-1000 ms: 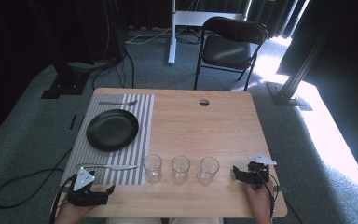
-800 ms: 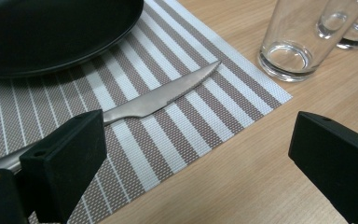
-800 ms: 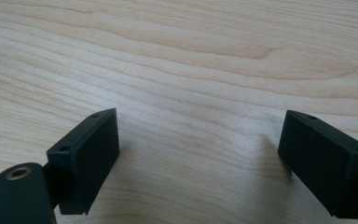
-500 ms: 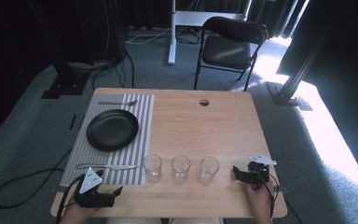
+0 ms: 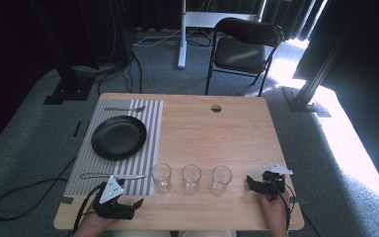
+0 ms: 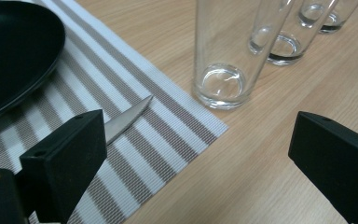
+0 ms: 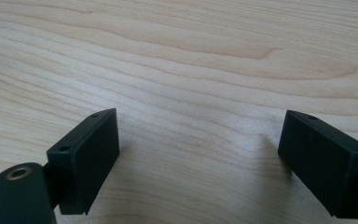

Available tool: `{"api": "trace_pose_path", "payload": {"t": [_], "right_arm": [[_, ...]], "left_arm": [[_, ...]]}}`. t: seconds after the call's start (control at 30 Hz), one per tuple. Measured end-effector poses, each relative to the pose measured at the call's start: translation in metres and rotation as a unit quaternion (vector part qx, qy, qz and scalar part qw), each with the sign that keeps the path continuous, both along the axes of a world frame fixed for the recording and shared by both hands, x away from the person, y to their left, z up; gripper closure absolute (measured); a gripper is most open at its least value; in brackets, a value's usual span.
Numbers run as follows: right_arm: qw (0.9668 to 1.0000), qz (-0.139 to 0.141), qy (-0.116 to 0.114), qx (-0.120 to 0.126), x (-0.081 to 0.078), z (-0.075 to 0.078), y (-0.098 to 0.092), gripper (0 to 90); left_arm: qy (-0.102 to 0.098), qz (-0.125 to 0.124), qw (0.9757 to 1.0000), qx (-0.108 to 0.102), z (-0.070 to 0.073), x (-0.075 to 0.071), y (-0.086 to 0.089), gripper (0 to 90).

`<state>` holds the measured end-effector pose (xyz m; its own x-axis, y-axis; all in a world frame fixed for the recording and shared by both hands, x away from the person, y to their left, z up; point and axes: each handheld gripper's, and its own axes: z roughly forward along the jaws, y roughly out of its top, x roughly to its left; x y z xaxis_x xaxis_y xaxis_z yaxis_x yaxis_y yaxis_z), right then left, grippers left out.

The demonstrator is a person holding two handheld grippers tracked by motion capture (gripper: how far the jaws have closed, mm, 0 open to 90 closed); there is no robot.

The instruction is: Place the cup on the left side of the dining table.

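Three empty clear glasses stand in a row near the table's front edge: left (image 5: 161,177), middle (image 5: 191,177), right (image 5: 220,179). A black plate (image 5: 119,137) lies on a striped placemat (image 5: 150,123), with a fork (image 5: 123,108) behind it and a knife (image 5: 111,176) in front. My left gripper (image 5: 136,204) rests at the front left, open and pointing right, with nothing held. In the left gripper view its jaws (image 6: 198,126) frame the nearest glass (image 6: 221,70) and the knife tip (image 6: 130,114). My right gripper (image 5: 251,182) sits open to the right of the glasses, over bare wood (image 7: 198,126).
The wooden table (image 5: 217,138) has a round cable hole (image 5: 216,108) at the back. A black folding chair (image 5: 244,47) stands behind it on the carpet. Cables trail over the floor at the left (image 5: 24,197).
My left gripper has slid to the right along the front edge, from below the placemat's corner toward the glasses. The right gripper has stayed put.
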<state>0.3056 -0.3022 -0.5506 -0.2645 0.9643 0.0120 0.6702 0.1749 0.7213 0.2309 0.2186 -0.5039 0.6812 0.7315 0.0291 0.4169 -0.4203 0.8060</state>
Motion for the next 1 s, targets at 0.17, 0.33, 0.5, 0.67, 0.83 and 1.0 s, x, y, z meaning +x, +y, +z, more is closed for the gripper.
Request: {"api": "trace_pose_path", "payload": {"t": [0.17,0.33,0.5,0.67,0.83,1.0], "right_arm": [[1.0000,0.000,0.000,0.000,0.000,0.000,0.000,11.9],[1.0000,0.000,0.000,0.000,0.000,0.000,0.000,11.8],[1.0000,0.000,0.000,0.000,0.000,0.000,0.000,11.8],[1.0000,0.000,0.000,0.000,0.000,0.000,0.000,11.8],[1.0000,0.000,0.000,0.000,0.000,0.000,0.000,11.8],[1.0000,0.000,0.000,0.000,0.000,0.000,0.000,11.9]], "left_arm": [[0.000,-0.013,0.9999,0.002,0.000,0.004,-0.010,4.8],[-0.001,-0.017,0.9999,0.003,0.000,0.008,-0.017,6.0],[0.000,-0.020,0.9998,-0.004,0.000,0.010,-0.022,6.0],[0.001,-0.026,0.9996,-0.007,0.001,0.014,-0.028,6.0],[-0.002,-0.030,0.9995,-0.006,-0.001,0.017,-0.035,5.9],[0.001,-0.029,0.9995,-0.011,-0.004,0.020,-0.038,6.0]]}}
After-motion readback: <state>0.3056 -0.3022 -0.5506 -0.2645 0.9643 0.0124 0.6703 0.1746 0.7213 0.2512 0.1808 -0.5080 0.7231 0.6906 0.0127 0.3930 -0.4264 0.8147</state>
